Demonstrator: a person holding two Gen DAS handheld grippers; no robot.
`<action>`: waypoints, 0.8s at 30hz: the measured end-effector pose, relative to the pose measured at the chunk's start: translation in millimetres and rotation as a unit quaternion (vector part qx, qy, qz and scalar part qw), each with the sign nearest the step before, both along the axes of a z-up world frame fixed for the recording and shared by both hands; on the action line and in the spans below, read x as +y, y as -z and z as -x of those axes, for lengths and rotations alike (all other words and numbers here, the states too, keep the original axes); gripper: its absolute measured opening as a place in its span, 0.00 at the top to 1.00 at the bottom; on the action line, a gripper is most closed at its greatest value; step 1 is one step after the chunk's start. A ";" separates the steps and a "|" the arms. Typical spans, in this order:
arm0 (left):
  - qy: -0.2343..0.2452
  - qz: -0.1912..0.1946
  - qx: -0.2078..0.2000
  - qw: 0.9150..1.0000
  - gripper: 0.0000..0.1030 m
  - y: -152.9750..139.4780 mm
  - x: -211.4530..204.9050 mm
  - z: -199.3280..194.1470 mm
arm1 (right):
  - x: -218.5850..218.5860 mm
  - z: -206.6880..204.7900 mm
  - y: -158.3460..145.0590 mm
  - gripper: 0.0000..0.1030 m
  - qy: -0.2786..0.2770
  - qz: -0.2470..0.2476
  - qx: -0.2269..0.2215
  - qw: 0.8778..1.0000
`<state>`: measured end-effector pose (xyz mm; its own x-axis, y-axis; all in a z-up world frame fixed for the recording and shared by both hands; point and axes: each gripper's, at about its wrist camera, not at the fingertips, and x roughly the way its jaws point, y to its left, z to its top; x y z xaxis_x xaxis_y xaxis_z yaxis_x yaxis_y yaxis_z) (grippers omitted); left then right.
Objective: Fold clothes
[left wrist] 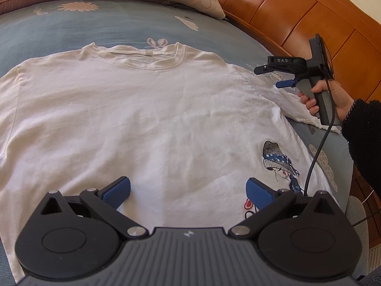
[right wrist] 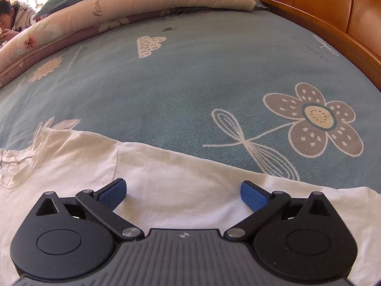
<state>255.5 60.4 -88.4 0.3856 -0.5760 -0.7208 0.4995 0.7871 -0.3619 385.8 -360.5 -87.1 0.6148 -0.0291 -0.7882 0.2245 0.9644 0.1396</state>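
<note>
A white T-shirt (left wrist: 133, 109) lies flat and spread out on the bed, collar (left wrist: 142, 56) at the far side, a small printed figure (left wrist: 278, 162) near its right hem. My left gripper (left wrist: 188, 191) hovers open over the shirt's lower middle, nothing between its blue pads. In the left wrist view a hand holds my right gripper (left wrist: 269, 77) above the shirt's right sleeve (left wrist: 293, 104), jaws apart. The right wrist view shows my right gripper (right wrist: 183, 193) open over the white sleeve cloth (right wrist: 190, 174), the collar (right wrist: 21, 164) to its left.
The blue sheet (right wrist: 190, 76) with flower and cloud prints covers the bed. Folded floral quilts and a pillow (right wrist: 133, 2) lie along the far side. A wooden bed frame (left wrist: 297, 16) curves along the right. A person (right wrist: 14, 16) sits at the far left.
</note>
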 end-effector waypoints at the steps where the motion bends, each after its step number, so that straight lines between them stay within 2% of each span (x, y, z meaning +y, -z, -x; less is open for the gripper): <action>1: 0.000 0.002 0.001 1.000 0.01 0.1 0.9 -0.2 | -7.4 7.1 -7.1 0.00 0.007 -0.008 -0.010 1.000; 4: -0.003 0.005 0.002 1.000 0.01 -0.2 0.7 -0.1 | -33.8 36.5 -25.9 0.00 0.018 0.002 -0.036 0.999; 7: -0.003 0.001 0.000 1.000 0.01 -0.4 -0.9 0.6 | -69.0 61.6 -31.5 0.00 0.049 0.022 -0.038 0.998; 11: -0.003 0.000 -0.003 1.000 0.01 0.1 -1.4 0.2 | -111.1 81.2 -22.6 0.00 0.097 -0.010 -0.040 0.994; 16: -0.001 0.000 -0.008 1.000 0.01 1.4 -2.6 -0.5 | -114.1 69.2 0.7 0.00 0.090 -0.039 -0.036 0.995; 19: -0.001 0.000 -0.010 1.000 0.01 1.6 -3.0 -1.1 | -107.3 53.1 14.1 0.00 0.080 -0.026 -0.026 0.996; 22: 0.001 -0.001 -0.012 1.000 0.01 1.7 -2.9 -0.4 | -107.0 41.4 15.4 0.00 0.080 0.001 -0.022 0.997; 24: 0.001 -0.001 -0.012 1.000 0.01 1.6 -2.9 -0.2 | -110.2 46.0 6.6 0.00 0.086 0.001 -0.028 0.996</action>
